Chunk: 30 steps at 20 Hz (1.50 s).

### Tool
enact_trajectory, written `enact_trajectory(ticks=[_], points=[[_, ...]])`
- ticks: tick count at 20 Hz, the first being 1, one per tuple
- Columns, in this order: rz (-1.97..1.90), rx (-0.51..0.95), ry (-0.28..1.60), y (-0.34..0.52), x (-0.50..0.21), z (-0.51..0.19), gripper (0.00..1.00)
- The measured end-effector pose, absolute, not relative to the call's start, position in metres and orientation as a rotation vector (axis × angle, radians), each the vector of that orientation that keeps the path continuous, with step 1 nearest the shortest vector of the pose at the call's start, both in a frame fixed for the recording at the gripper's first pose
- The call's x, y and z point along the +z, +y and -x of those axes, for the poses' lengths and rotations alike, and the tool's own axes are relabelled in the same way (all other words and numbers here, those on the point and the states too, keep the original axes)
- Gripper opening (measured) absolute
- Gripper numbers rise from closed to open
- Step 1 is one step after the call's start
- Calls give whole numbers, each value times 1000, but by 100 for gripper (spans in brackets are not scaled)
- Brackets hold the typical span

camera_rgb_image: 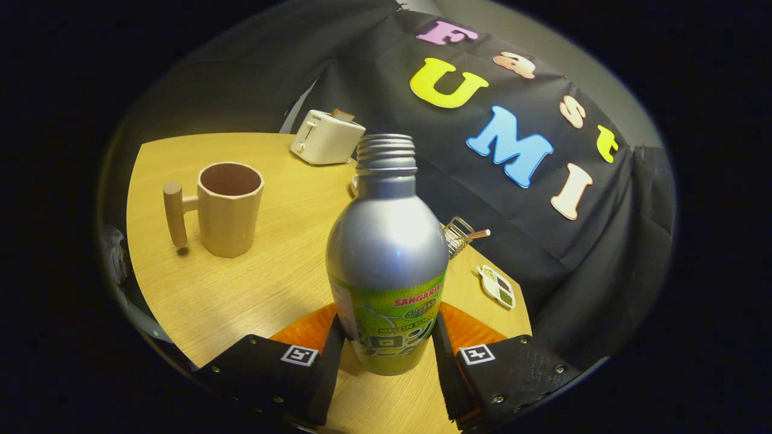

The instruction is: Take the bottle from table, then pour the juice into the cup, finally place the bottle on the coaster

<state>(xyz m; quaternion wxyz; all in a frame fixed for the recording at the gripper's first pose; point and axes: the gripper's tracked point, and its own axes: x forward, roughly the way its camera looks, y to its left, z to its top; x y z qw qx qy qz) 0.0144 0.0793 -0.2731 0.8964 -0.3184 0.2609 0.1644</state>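
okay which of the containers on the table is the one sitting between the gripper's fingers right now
The silver bottle with the green label, uncapped, stands between the gripper fingers. The tan cup with the peg handle stands apart, well beyond them.

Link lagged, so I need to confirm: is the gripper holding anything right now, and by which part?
Yes: the gripper is shut on the bottle, with both fingers pressing the lower, labelled part of its body, well below the threaded neck.

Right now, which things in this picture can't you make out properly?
- Silver metal bottle: its base against the orange coaster, blocked by the gripper fingers and the bottle itself.
- Tan ceramic cup: its bottom, hidden by the rim.
- Wire rack: partly behind the bottle.
- Small white dish: contents too small.
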Motion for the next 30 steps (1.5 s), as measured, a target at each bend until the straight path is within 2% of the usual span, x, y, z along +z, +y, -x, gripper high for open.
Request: enact_trajectory(ticks=[12, 30], points=[[958, 394, 558, 112, -266, -11, 71], [1328, 379, 694, 129, -270, -10, 71]])
